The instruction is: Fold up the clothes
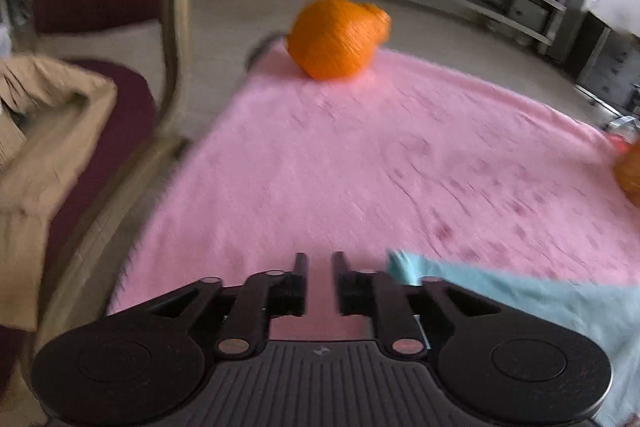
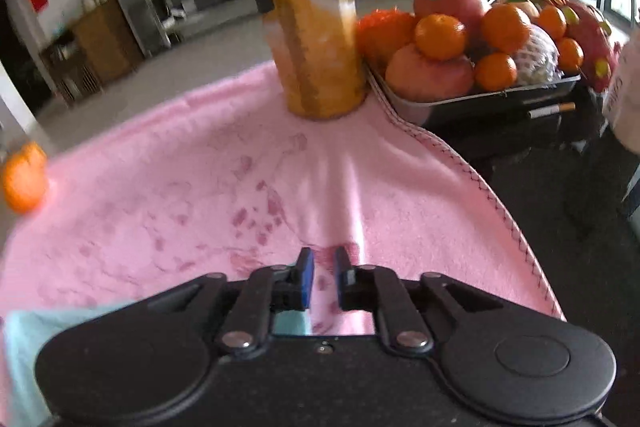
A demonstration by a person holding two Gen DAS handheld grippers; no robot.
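Note:
A pink towel (image 1: 360,167) covers the table top, with faint darker marks on it. A light blue garment (image 1: 520,307) lies on it at the lower right of the left wrist view, its corner next to my left gripper's right finger. My left gripper (image 1: 320,261) hovers low over the pink towel, its jaws slightly apart with nothing between them. In the right wrist view the pink towel (image 2: 200,187) fills the middle and the light blue garment (image 2: 24,339) lies at the lower left, partly under the gripper body. My right gripper (image 2: 324,259) is open by a narrow gap and holds nothing.
An orange (image 1: 336,39) sits at the towel's far edge, and another orange (image 2: 24,179) at its left side. An orange juice bottle (image 2: 316,39) stands beside a metal tray (image 2: 480,99) piled with fruit. A cardboard box (image 1: 48,131) rests on a chair to the left.

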